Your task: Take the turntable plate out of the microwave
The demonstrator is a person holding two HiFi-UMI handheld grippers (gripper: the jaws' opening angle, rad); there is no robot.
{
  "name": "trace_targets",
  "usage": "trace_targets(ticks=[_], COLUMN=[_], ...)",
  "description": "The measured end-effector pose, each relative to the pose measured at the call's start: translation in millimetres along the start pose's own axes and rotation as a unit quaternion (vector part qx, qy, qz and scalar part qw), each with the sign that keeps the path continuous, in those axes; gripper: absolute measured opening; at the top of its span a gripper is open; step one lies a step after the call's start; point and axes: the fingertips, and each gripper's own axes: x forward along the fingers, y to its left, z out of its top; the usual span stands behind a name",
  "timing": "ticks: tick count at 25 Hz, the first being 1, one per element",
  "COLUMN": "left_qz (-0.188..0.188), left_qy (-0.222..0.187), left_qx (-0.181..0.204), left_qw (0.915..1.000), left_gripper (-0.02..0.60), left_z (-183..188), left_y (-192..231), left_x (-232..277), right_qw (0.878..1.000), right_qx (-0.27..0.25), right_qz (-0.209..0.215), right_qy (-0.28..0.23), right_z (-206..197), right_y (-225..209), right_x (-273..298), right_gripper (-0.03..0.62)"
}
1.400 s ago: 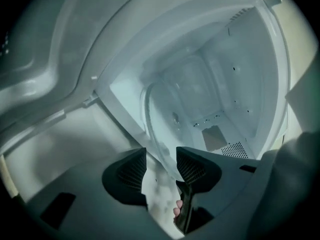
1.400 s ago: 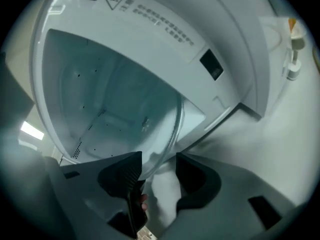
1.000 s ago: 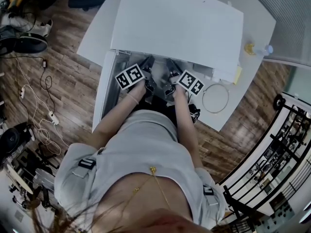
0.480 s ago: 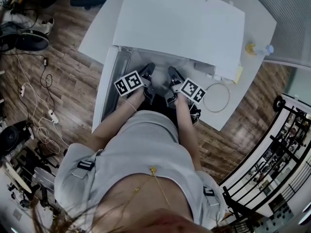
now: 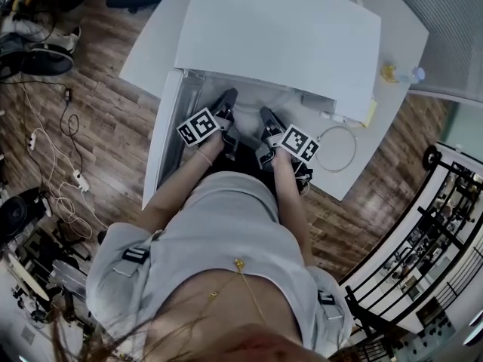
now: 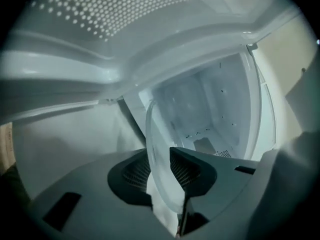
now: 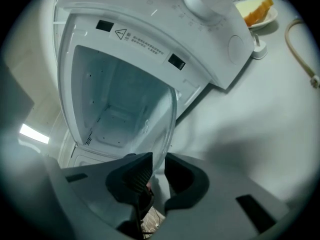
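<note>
The turntable plate sits at the microwave's mouth, its rim clamped in the left gripper — jaws just eased wider — and the right gripper, just tightened, both drawn back since earlier.

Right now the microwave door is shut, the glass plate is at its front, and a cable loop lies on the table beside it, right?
No: the door is open, swung out sideways. The right gripper view looks past the glass plate straight into the cavity of the microwave. The plate's place and the cable loop on the table are as you say.
</note>
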Motion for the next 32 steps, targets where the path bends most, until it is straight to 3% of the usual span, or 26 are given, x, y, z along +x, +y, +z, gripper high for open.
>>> trace_targets(ticks=[4, 10, 14, 18, 20, 21, 26, 32], left_qz=[-0.025, -0.024, -0.039, -0.052, -0.058, -0.060, -0.063, -0.073], left_qy=[-0.018, -0.021, -0.025, -0.027, -0.028, -0.029, -0.035, -0.037], left_qx=[-0.023, -0.034, -0.059, -0.093, -0.106, -0.106, -0.077, -0.064], left_qw=[0.9993, 0.9989, 0.9972, 0.9940, 0.9922, 0.9922, 0.9944, 0.9946], left_gripper=[0.117, 0.095, 0.078, 0.067, 0.061, 0.061, 0.058, 0.060], left_z=[9, 10, 7, 5, 3, 2, 6, 3], left_y=[-3, 0, 0, 0, 0, -1, -7, -16], left_x=[10, 16, 16, 15, 15, 14, 5, -6], right_qw=[1.000, 1.000, 0.999, 0.998, 0.998, 0.997, 0.993, 0.991], right_qx=[0.007, -0.017, -0.013, -0.013, 0.009, 0.018, 0.056, 0.042], right_qz=[0.004, 0.006, 0.019, 0.023, 0.023, 0.022, 0.058, 0.086], right_qy=[-0.001, 0.006, -0.028, -0.056, -0.063, -0.065, -0.082, -0.095], right_z=[-2, 3, 30, 64, 72, 73, 66, 62], right_y=[-1, -3, -6, -10, -15, -17, -15, -4], right_x=[-1, 2, 5, 15, 19, 20, 14, -2], right_gripper=[0.078, 0.092, 0.176, 0.190, 0.170, 0.119, 0.087, 0.069])
